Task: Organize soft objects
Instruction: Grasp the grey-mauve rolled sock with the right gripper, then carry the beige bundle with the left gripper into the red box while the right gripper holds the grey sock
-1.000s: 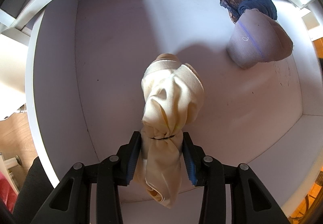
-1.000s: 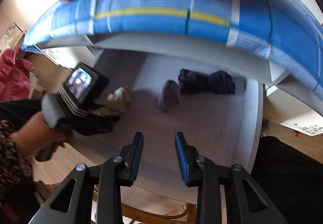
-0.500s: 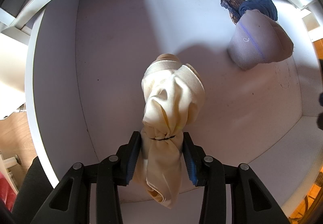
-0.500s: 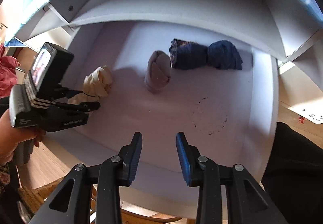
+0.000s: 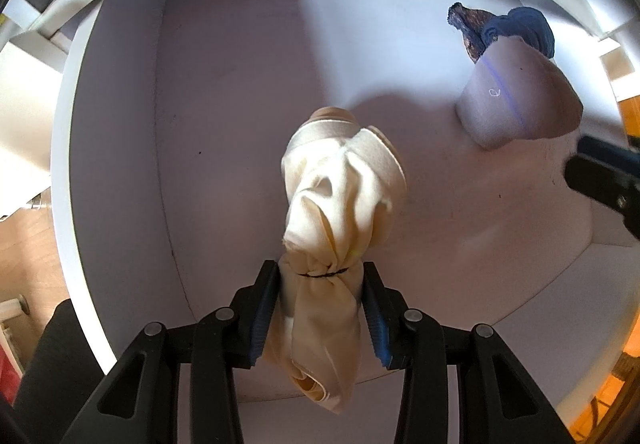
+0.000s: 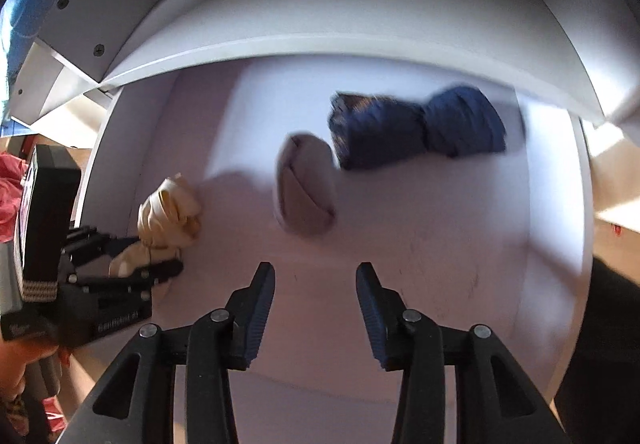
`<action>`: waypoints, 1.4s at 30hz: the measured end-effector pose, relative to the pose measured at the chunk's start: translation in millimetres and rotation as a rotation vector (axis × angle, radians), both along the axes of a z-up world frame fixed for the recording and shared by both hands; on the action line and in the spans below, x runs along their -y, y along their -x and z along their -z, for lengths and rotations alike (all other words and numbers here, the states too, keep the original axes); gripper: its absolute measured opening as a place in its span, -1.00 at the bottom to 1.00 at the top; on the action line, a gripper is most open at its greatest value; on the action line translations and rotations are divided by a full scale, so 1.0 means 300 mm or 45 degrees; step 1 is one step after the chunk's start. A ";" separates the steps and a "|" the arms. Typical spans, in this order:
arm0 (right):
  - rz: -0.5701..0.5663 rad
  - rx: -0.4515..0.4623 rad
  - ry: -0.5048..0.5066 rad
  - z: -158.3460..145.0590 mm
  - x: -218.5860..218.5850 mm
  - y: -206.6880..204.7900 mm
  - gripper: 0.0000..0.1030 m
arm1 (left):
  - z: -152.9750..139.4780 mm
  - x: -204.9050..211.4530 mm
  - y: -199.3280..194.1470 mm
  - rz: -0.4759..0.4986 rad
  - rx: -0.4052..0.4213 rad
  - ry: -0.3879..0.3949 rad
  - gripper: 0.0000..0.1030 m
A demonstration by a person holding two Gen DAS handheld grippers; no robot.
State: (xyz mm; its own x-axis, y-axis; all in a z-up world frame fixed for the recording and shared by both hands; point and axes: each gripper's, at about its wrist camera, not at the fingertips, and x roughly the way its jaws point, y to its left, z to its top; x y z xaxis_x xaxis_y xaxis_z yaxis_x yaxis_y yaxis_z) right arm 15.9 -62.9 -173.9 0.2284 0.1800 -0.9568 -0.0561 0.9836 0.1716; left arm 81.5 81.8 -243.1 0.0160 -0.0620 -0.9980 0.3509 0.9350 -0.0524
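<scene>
Drawer [image 5: 120, 163] below me, white and open: my left gripper [image 5: 320, 308] points straight down into it, pads clamped on the tied cream cloth bundle [image 5: 340, 203] near its left wall. My right gripper [image 6: 316, 308] tilts steeply down, jaws opening on nothing. Grey roll [image 6: 306, 187] and navy bundle [image 6: 416, 131] sit toward the drawer's back.

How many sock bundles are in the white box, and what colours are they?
Cream bundle, held by the left gripper: 1
Grey bundle: 1
Dark blue bundle: 1
Total: 3
</scene>
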 end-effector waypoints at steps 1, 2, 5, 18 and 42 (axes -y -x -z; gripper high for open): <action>-0.020 0.020 0.009 0.002 -0.017 -0.014 -0.17 | 0.000 -0.012 0.000 0.000 -0.001 0.000 -0.19; -0.041 0.036 0.040 0.006 -0.034 -0.028 -0.17 | -0.001 -0.018 -0.002 0.000 -0.001 -0.001 -0.19; -0.070 0.070 0.135 0.032 -0.058 -0.061 -0.17 | -0.003 -0.034 -0.009 0.000 -0.003 -0.004 -0.19; 0.050 -0.032 -0.034 0.077 0.052 -0.074 -0.35 | -0.003 -0.067 -0.033 -0.001 -0.003 -0.008 -0.17; 0.261 -0.158 0.005 0.119 0.144 0.068 -0.38 | -0.164 -0.161 0.065 -0.036 0.132 0.153 -0.29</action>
